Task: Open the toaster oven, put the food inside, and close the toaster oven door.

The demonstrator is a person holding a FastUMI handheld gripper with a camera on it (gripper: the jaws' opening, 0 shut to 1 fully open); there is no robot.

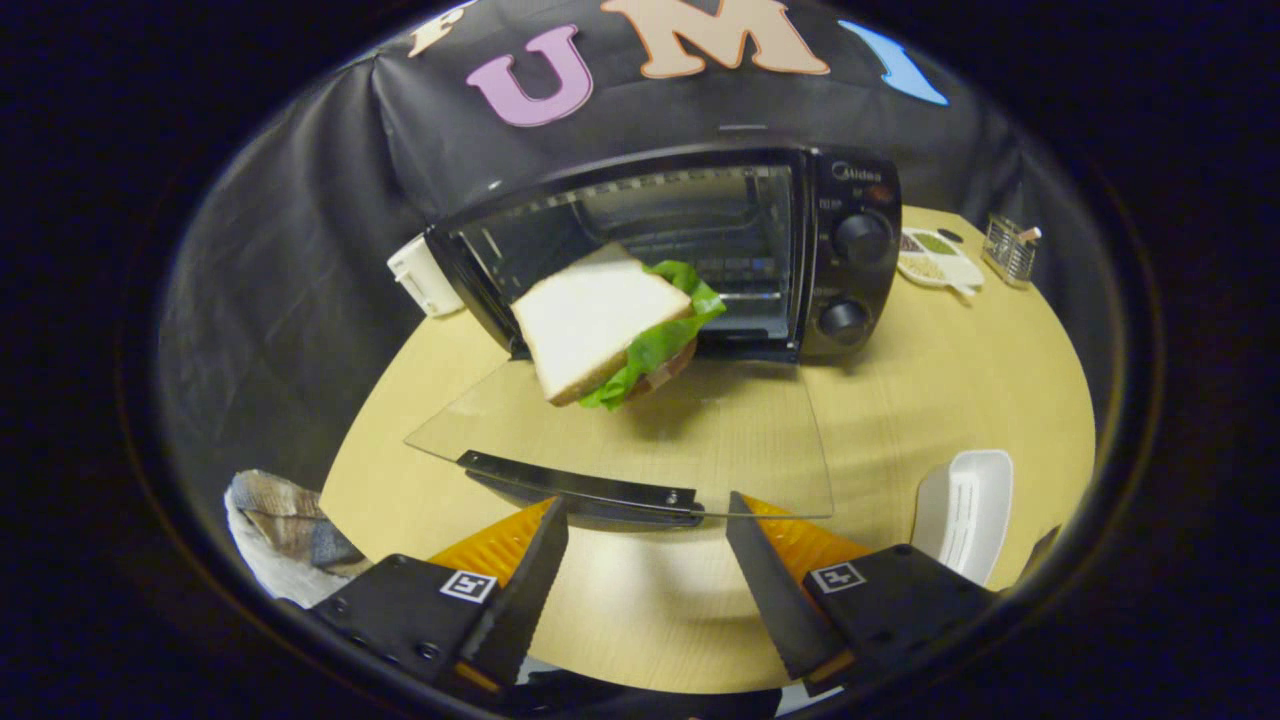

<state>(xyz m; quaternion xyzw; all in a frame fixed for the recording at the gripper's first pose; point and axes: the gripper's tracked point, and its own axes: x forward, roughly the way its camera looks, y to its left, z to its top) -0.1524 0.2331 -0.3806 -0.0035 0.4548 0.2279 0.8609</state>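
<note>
— Two fingers, spread wide with nothing between them; that is how the gripper (645,560) stands. Agreed?

— Agreed. At twelve o'clock just beyond the tips lies the handle (580,487) of the toaster oven's glass door (720,440), which is folded down flat over the wooden table (960,390).

— And the food?

— A sandwich (612,328), white bread with lettuce hanging out, sits tilted at the mouth of the toaster oven (680,250), further out at twelve o'clock. It looks half in: its front corner leans out over the door hinge. Whether it rests on the rack I cannot tell.

— So what does the step need?

— My judgement: it wants seating deeper before the door goes up. Push low and level on the bread's front edge, slowly, so the layers don't slide apart. Otherwise the rising glass may catch the corner.

— Anything to avoid?

— A white dish (965,510) at three o'clock of the fingers, a cloth (285,520) at nine. Neither is in the way.
</note>
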